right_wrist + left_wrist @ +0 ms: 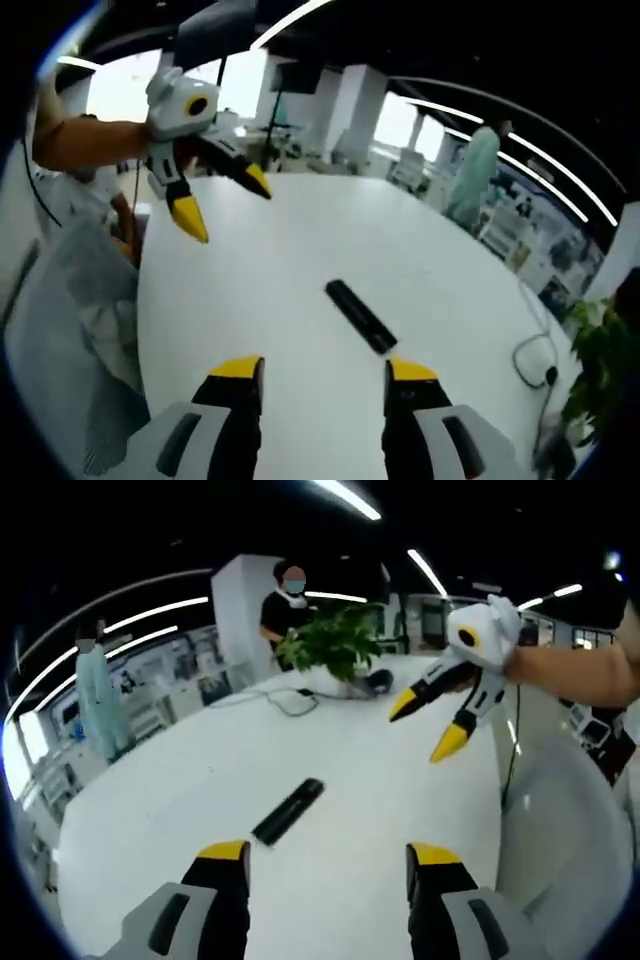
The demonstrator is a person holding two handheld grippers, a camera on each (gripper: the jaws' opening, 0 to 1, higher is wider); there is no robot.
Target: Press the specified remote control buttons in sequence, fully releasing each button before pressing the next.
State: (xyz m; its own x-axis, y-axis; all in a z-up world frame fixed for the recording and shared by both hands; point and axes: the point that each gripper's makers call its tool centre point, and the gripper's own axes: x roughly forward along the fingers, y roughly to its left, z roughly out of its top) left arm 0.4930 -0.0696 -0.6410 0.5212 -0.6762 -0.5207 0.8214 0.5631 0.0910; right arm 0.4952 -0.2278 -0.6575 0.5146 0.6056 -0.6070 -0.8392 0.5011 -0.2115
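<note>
The remote control (289,811) lies flat on the white table (160,810), just ahead of the left gripper (328,865), whose jaws stand wide apart and hold nothing. In the left gripper view, the right gripper (428,728) hangs above the table, jaws spread and empty, near a potted plant (335,645) and a standing person (285,605). The right gripper view shows the remote's opposite side and a black cable (535,360) at the table edge.

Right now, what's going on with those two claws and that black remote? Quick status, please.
Left claw open, empty, above table. Right claw open, empty. Remote flat on white table, untouched, apart from both. Nothing in the way; plant and cable at far edge.
</note>
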